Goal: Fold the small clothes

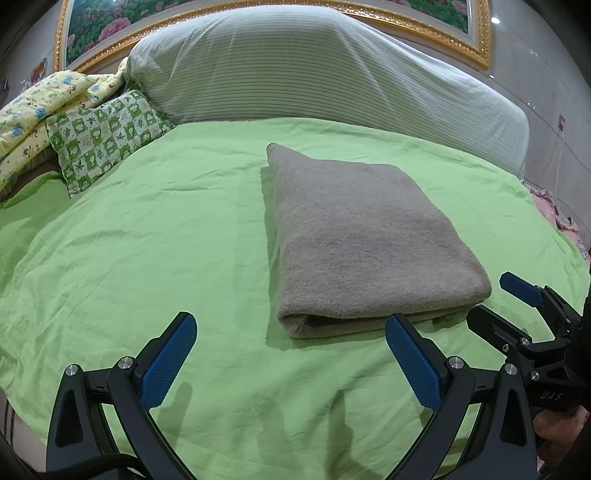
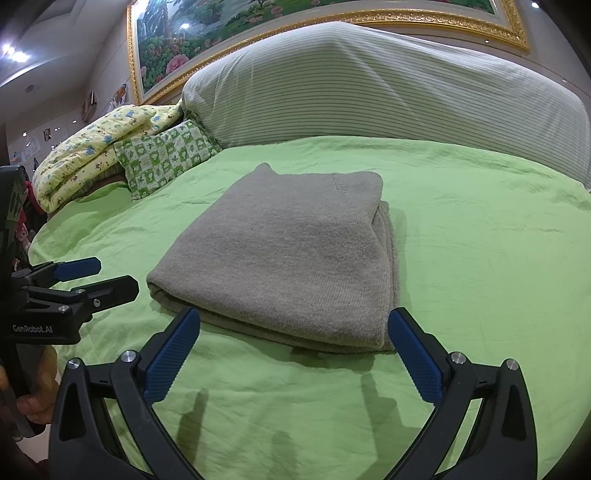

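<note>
A grey knitted garment (image 1: 362, 240) (image 2: 291, 254) lies folded into a flat rectangle on the green bedsheet (image 1: 166, 229) (image 2: 480, 258). My left gripper (image 1: 291, 354) hovers open just in front of its near edge, to the left of it, holding nothing. My right gripper (image 2: 293, 350) is open too, fingers spread either side of the garment's near edge without touching it. In the left wrist view the right gripper (image 1: 498, 299) shows at the garment's near right corner. In the right wrist view the left gripper (image 2: 99, 277) shows at the near left corner.
A large striped pillow (image 1: 314, 66) (image 2: 388, 85) lies across the head of the bed. A green-and-white patterned cushion (image 1: 107, 136) (image 2: 166, 155) and a yellow printed quilt (image 1: 40, 107) (image 2: 85, 155) sit at the far left. A gold-framed painting (image 2: 258, 22) hangs behind.
</note>
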Demonstrator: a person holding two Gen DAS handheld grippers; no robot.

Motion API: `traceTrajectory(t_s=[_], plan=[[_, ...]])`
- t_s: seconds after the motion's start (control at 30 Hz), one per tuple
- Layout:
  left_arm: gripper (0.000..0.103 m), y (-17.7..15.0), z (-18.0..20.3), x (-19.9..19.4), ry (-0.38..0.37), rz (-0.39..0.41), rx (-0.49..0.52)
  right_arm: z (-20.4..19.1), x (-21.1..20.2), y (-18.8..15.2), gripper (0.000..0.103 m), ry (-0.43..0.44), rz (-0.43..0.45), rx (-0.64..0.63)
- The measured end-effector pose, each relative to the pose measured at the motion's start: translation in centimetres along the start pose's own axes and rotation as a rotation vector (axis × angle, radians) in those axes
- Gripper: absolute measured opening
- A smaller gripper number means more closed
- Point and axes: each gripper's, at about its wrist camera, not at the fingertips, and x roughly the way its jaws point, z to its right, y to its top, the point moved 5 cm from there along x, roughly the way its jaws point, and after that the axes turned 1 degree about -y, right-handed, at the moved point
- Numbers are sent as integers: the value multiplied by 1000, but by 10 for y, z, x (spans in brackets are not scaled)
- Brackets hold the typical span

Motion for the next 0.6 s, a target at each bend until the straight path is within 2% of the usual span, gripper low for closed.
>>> traceTrajectory(t_s=[0.6], plan=[[102, -1, 1, 0, 6, 0, -2, 1, 2, 1, 102, 4, -5, -14]])
